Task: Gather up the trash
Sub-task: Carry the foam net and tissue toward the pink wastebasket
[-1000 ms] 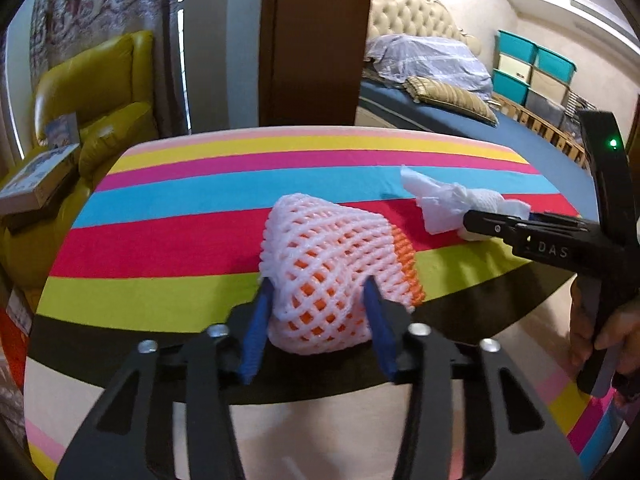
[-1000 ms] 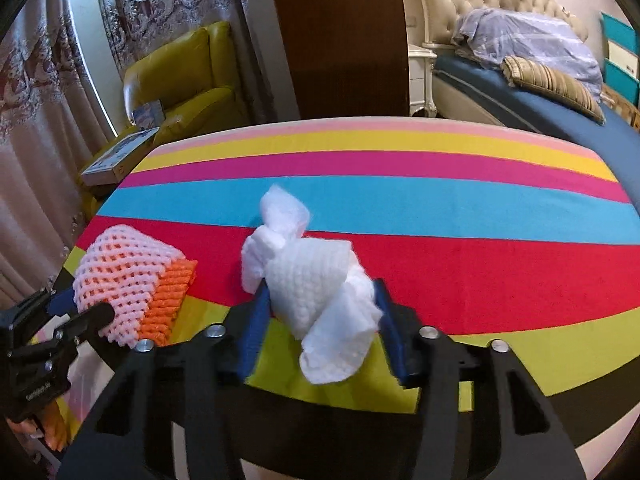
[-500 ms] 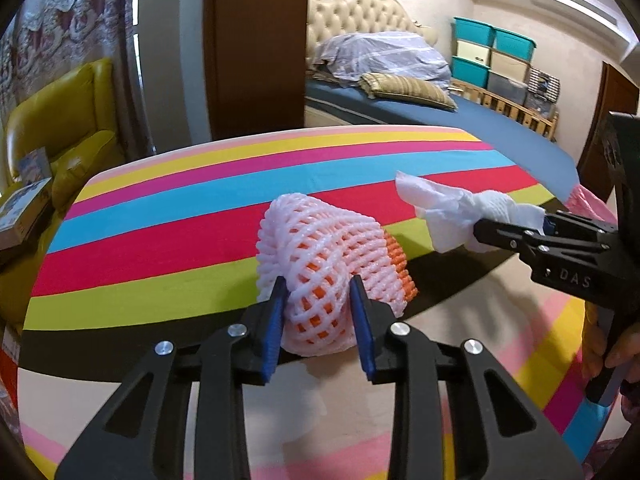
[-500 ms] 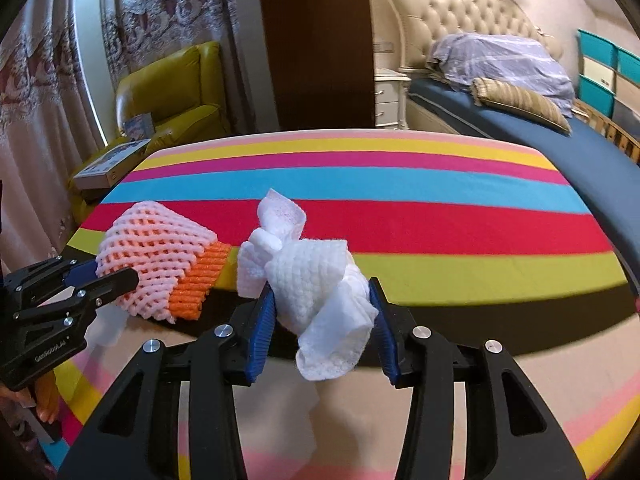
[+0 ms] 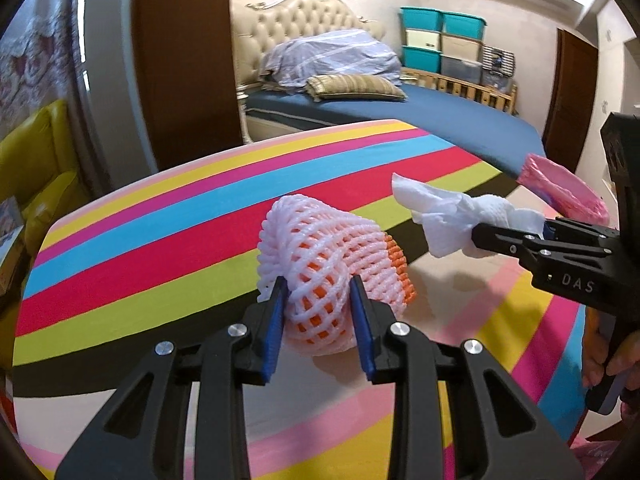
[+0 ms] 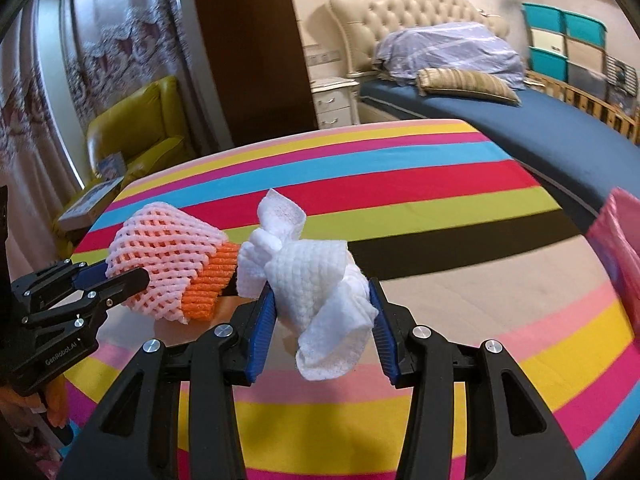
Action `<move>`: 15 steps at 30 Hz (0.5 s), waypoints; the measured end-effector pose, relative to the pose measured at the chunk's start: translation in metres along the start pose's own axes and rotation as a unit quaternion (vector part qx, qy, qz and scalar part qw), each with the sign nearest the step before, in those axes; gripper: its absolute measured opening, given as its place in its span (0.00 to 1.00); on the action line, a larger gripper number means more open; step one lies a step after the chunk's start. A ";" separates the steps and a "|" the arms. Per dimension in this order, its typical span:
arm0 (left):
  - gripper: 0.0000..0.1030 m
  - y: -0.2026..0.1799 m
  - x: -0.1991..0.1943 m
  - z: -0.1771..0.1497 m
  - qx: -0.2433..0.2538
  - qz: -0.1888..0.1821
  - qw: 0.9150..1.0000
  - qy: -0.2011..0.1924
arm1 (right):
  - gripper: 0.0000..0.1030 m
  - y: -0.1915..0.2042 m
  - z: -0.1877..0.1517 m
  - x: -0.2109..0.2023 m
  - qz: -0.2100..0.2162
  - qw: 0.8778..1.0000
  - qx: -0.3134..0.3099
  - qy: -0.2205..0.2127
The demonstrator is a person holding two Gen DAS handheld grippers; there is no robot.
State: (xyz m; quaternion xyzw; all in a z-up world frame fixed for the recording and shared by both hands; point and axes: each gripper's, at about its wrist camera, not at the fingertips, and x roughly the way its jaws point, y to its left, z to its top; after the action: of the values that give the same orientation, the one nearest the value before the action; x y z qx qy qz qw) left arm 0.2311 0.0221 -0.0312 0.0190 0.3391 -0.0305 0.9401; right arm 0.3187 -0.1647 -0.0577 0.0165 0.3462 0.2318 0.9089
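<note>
Two grippers are loaded: the left gripper [image 5: 318, 312] clamps a pink foam fruit net [image 5: 324, 252] with an orange one tucked inside, the right gripper [image 6: 322, 316] grips a crumpled white paper towel [image 6: 316, 280]. Both items hang clear of the striped table [image 5: 160, 220], whose near edge now lies behind them, unlike a second ago. A pink bag [image 5: 560, 188] is partly cut off. Lettering reads "DAS" and "GenRobot.AI".

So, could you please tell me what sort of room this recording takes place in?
Most likely a home bedroom: a bed with a cream tufted headboard and blue sheet, a yellow leather armchair by lace curtains, and stacked teal-lidded storage bins.
</note>
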 end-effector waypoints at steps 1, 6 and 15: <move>0.30 -0.004 0.001 0.001 0.004 -0.002 1.000 -0.001 | 0.42 -0.004 -0.001 -0.003 -0.002 1.000 0.004 -0.003; 0.30 -0.026 0.002 0.003 0.027 -0.015 1.000 -0.002 | 0.42 -0.028 -0.004 -0.015 -0.016 0.999 0.028 -0.016; 0.30 -0.062 0.014 0.014 0.066 -0.050 0.997 -0.003 | 0.43 -0.081 -0.012 -0.039 -0.054 0.994 0.081 -0.041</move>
State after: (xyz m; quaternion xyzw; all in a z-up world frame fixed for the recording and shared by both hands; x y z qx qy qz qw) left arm 0.2465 -0.0415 -0.0305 0.0638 0.3343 -0.0995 0.9350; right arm 0.3193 -0.2552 -0.0579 0.0809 0.3269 0.1524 0.9292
